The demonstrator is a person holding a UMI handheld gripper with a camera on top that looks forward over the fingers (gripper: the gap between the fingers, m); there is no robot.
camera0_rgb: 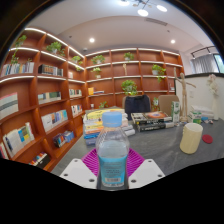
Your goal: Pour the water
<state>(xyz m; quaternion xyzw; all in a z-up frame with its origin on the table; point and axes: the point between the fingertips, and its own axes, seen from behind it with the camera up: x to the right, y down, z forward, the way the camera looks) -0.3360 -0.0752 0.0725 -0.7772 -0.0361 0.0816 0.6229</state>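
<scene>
Bottle (113, 152) is clamped upright between the fingers (113, 170), cap up; cup (191, 137) sits beyond on the bench (160, 145).

One water bottle (113, 150) with a blue cap stood nearest, between the two fingers of one gripper (112, 163), and one pale cup (191, 138) sat off to its right on one grey table (160, 150), with one small red thing (208, 139) just right of the cup. Farther back the table carried two low stacks of books, one (94, 126) behind the bottle and one (151, 121) to the right. Along the far wall one potted plant (129, 88) stood clear on the shelves (60, 100), with more greenery there, too small to count.
</scene>
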